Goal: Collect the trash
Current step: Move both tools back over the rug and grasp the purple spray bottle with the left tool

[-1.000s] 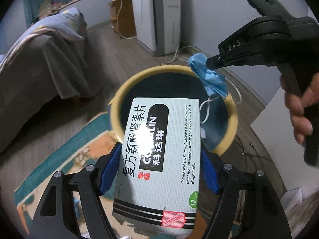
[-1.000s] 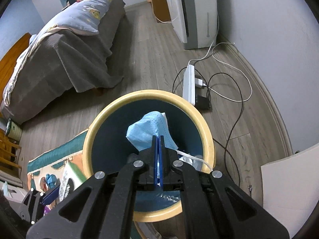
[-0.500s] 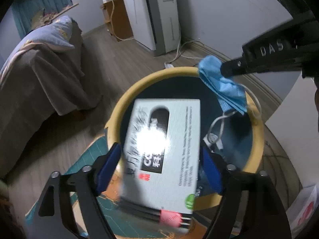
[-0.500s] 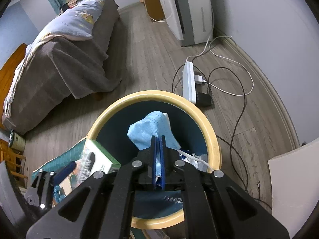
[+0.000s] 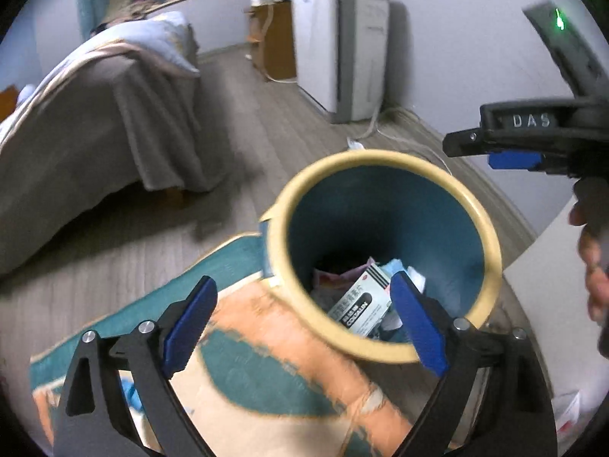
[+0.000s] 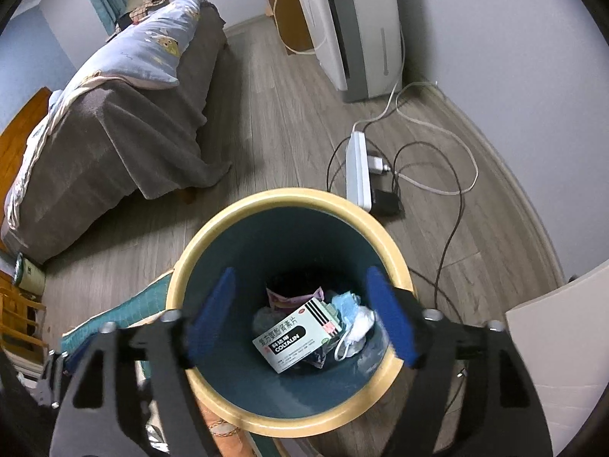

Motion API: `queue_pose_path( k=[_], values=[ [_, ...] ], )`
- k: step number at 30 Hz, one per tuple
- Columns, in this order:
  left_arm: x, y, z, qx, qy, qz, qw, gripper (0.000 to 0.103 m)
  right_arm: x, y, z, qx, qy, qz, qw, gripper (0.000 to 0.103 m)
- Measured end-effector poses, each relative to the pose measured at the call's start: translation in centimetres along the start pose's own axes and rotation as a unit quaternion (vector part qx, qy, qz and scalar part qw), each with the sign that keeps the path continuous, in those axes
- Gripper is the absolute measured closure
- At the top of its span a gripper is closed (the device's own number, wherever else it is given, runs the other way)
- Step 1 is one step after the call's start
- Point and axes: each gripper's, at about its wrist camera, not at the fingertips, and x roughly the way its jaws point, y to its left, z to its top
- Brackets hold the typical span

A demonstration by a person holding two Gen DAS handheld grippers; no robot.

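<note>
One second ago the left gripper (image 5: 300, 323) held the medicine box (image 6: 297, 337) over the bin (image 6: 198, 262). Now its fingers (image 5: 190, 321) are spread wide with nothing between them, and the box lies at the bottom of the bin, on the other trash. The right gripper (image 6: 300, 316) was closed on the blue mask (image 6: 348, 306) above the bin. Its fingers (image 6: 390, 321) have also opened, and the mask lies in the bin just beside the box.

White medicine box (image 6: 296, 337) lying flat, label up, at bottom of yellow-rimmed teal bin (image 6: 289, 424); crumpled blue mask (image 6: 347, 302) touching it.
</note>
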Motion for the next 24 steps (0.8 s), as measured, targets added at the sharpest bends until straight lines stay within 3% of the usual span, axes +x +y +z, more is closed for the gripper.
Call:
queue_pose_path(
  k=[4, 13, 20, 24],
  values=[
    [-3.9, 1.9, -1.2, -0.013, -0.019, 0.019, 0.9996, 0.010, -1.5, 1.8, -0.1, -0.025, -0.017, -0.006, 1.000, 0.006],
    [-12.0, 7.7, -4.4, -0.010, -0.042, 0.098, 0.9943, 0.006, -3.9, 8.7, -1.4, -0.088, -0.024, 0.025, 0.995, 0.006],
    [-16.1, 12.4, -8.3, -0.072, -0.039, 0.136, 0.9874, 0.006, -5.3, 15.2, -3.8, -0.134, -0.017, 0.061, 0.989, 0.006],
    [-16.4, 14.3, -11.1, -0.101, -0.024, 0.153, 0.9827, 0.006, -5.3, 18.9, -6.0, -0.180, -0.011, 0.080, 0.980, 0.006]
  ],
)
